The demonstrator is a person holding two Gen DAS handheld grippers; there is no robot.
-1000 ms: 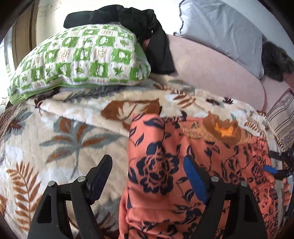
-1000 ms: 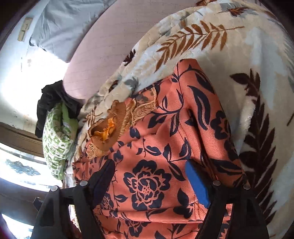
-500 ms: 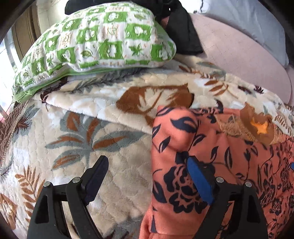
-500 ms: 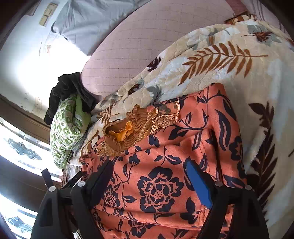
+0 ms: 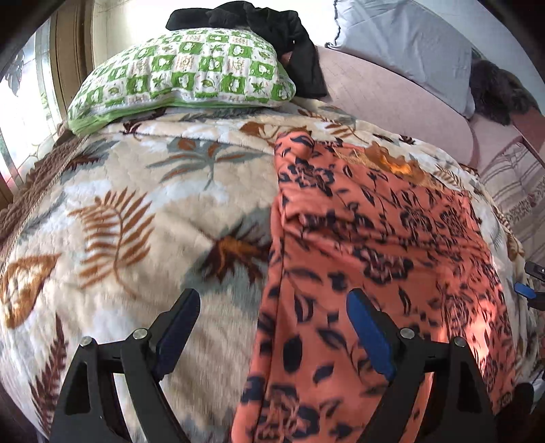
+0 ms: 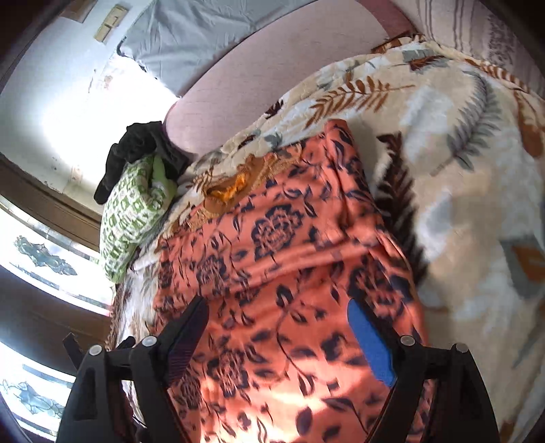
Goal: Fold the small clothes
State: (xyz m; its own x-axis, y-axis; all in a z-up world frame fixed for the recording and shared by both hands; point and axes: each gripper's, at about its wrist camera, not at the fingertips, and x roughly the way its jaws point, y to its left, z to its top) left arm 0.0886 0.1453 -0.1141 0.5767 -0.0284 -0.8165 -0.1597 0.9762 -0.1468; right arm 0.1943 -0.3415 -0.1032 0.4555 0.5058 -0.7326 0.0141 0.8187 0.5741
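An orange garment with dark blue flowers (image 5: 374, 238) lies flat on a leaf-patterned blanket (image 5: 136, 211), its brown embroidered neckline (image 5: 391, 160) at the far end. Its sides look folded inward. My left gripper (image 5: 272, 313) is open and empty, above the garment's left edge. My right gripper (image 6: 279, 323) is open and empty, above the garment (image 6: 289, 255) near its lower half. The right gripper's tip also shows at the right edge of the left wrist view (image 5: 526, 289).
A green-and-white checked pillow (image 5: 184, 75) with black clothing (image 5: 272, 20) on it lies at the blanket's far end. A pink mattress (image 5: 391, 92) and a grey pillow (image 5: 408, 37) lie beyond. A window (image 6: 41, 259) is to the left.
Both grippers have pulled back and up from the garment toward its lower end, staying open. More of the blanket and garment shows in both views.
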